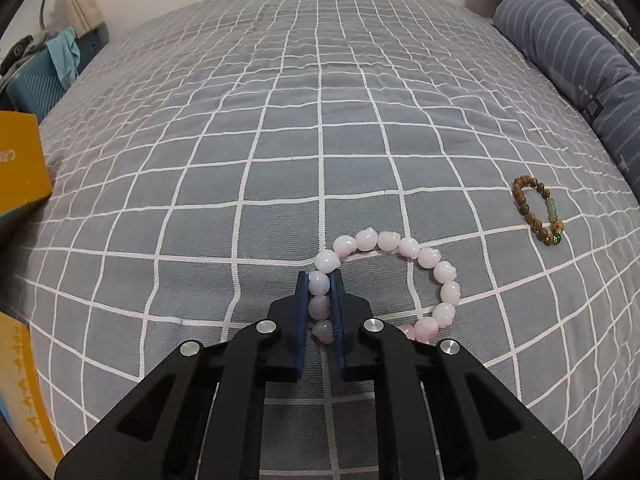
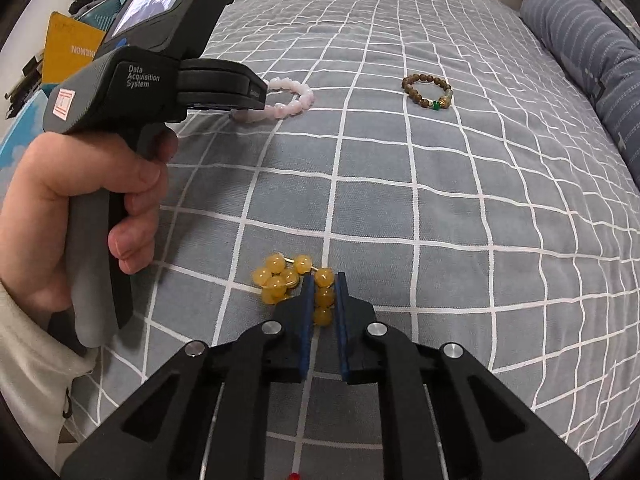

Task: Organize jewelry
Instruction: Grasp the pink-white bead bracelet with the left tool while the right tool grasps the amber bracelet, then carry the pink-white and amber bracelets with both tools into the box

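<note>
Both grippers clamped, left gripper on the pink bracelet, right gripper on the yellow bracelet: pickup step, next comes a gentle lift.

Both cameras ride on hand-held grippers, each looking steeply down along its own fingers, close above the bed. The left wrist view faces the far edge, near the pink bracelet. The right wrist view faces the same way from nearer the front edge, just above the yellow bracelet. Both views share the pink bracelet, the brown bracelet toward the right edge, and the striped pillow.
</note>
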`<state>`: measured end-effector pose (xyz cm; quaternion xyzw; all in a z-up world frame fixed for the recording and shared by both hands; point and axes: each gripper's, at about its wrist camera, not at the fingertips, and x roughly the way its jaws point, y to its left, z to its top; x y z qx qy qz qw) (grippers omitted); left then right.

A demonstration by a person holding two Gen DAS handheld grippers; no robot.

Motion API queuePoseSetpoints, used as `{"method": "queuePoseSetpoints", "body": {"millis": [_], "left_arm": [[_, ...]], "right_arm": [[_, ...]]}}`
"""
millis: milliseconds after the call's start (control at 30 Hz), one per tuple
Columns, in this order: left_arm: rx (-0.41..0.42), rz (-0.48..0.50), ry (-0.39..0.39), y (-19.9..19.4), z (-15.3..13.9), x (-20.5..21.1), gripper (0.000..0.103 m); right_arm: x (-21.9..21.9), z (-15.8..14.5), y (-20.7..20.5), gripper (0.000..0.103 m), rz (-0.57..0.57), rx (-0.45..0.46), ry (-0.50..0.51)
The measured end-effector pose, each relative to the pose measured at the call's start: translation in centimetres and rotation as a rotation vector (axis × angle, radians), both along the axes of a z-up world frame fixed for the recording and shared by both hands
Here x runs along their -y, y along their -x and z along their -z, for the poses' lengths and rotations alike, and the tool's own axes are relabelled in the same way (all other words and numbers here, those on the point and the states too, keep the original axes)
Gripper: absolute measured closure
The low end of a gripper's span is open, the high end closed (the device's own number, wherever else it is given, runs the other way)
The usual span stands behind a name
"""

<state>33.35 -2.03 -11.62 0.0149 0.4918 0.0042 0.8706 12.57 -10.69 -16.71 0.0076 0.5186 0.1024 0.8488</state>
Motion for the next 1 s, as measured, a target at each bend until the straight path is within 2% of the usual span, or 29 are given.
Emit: {"method": "queuePoseSetpoints", "body": {"millis": [567, 933, 1000], "left_arm": [[0.013, 0.021, 0.048, 1.9, -4.1, 0.1, 0.094], [0.024, 0.051, 0.099, 4.9, -8.5, -0.4, 0.094], [0.042, 0.054, 0.085, 5.8, -9.3, -0.5, 0.094]], "right_arm": [[0.6, -3.4, 0.5, 0.094, 0.009, 0.042, -0.048], [1.2, -5.9, 0.6, 0.094, 0.015, 0.084, -0.064], [1.4, -6.4, 0.6, 0.094, 0.02, 0.096, -0.057]]}}
